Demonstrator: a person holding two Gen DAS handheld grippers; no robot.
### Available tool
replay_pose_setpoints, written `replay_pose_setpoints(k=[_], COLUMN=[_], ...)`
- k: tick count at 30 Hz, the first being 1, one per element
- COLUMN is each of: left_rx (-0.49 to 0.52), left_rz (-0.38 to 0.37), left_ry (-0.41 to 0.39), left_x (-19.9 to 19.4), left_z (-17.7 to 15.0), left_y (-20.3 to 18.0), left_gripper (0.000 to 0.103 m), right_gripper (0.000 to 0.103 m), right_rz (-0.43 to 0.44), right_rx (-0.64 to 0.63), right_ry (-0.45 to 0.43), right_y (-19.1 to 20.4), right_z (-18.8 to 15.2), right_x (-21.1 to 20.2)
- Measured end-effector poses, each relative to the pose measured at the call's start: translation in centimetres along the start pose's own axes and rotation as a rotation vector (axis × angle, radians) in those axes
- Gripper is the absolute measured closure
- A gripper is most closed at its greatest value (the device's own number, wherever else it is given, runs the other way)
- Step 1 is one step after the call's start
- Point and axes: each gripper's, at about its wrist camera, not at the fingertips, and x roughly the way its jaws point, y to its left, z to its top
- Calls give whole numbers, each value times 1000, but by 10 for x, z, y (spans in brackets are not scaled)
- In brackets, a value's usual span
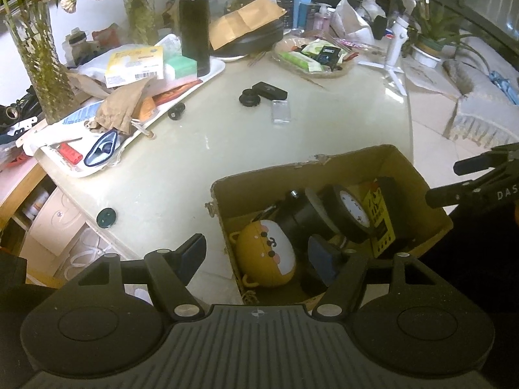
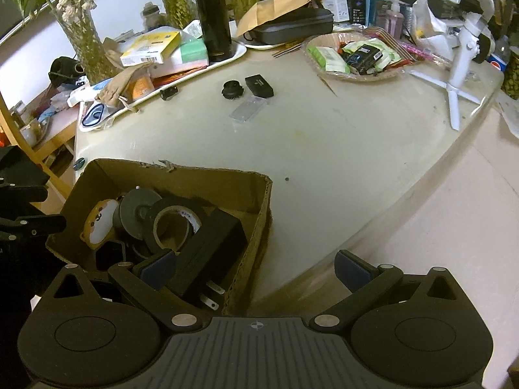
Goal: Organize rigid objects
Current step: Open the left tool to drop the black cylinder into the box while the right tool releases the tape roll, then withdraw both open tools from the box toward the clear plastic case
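Both grippers sit at the bottom of their own frames with nothing in them. The left gripper [image 1: 259, 253] has its fingers spread wide, one blue pad [image 1: 191, 253] hanging over the bare table [image 1: 194, 162] at lower left of the box, the other pad [image 1: 324, 259] down inside the box opening, in front of the stuff in there; can't tell if it's actually touching anything. The right gripper [image 2: 259, 269] is just as wide apart and holding nothing: its left pad [image 2: 159, 269] is over the near end of the box, right by a black block [image 2: 211, 246], and its right pad [image 2: 352, 270] hangs over the table edge. The box [image 1: 356, 162] is cardboard, open on top, lower middle of the left view and lower left of the right view, and it's already pretty full: a yellow bear case [image 1: 269, 253], a roll of black tape [image 1: 347, 214], a yellow card [image 1: 381, 223] and a charger with plug prongs [image 2: 211, 295] at the near end. Still loose on the table, upper middle of both frames, well apart from the box: a small black case [image 1: 269, 90], a black lens cap [image 1: 249, 98] just beside it, a clear plastic case [image 1: 280, 111] near those, and a little black clip [image 1: 176, 111] by the tray [image 1: 214, 68]. There's also a dark round cap [image 1: 106, 217] near the table's left edge.
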Motion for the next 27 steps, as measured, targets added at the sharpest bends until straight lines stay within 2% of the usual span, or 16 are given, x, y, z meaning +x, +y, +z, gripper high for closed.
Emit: replay_pose_setpoints(k=[10, 18, 27], left_rx=[-28, -53, -55], left_rz=[0, -11, -5], left_ry=[-11, -83, -110], left_x=[0, -7, -2], left_z=[0, 3, 16], left_y=[4, 7, 10], left_gripper=[34, 34, 34], right_gripper=[0, 0, 0], right_rz=[-12, -24, -33], right_rx=[-17, 2, 10], right_ry=[-4, -11, -51], right_y=[4, 3, 4], right_z=[1, 4, 23], right_x=[1, 2, 8])
